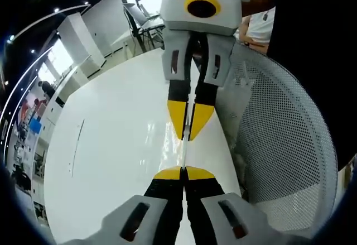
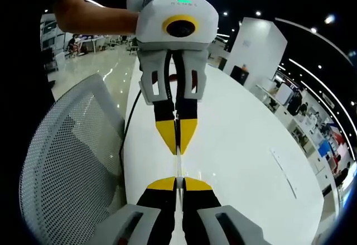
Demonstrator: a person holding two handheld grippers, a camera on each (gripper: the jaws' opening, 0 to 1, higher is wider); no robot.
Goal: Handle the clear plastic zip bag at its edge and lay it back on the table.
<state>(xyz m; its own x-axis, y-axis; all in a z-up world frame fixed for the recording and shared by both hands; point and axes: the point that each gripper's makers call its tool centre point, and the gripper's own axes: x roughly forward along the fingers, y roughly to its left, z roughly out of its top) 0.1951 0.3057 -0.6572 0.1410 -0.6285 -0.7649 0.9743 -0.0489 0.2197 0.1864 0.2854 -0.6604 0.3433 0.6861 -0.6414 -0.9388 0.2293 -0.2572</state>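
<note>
- Two tongs face each other tip to tip above the white table [image 1: 111, 144]; we see the clear plastic zip bag [image 1: 183, 153] edge-on, stretched as a thin line between them.
- Left tongs [image 1: 184, 172]: jaws together, clamped on the bag's near edge.
- Right tongs [image 2: 177, 183]: jaws together, clamped on the opposite edge.
- A white mesh chair [image 1: 284, 144] stands just beside both tongs, against the table edge.
</note>
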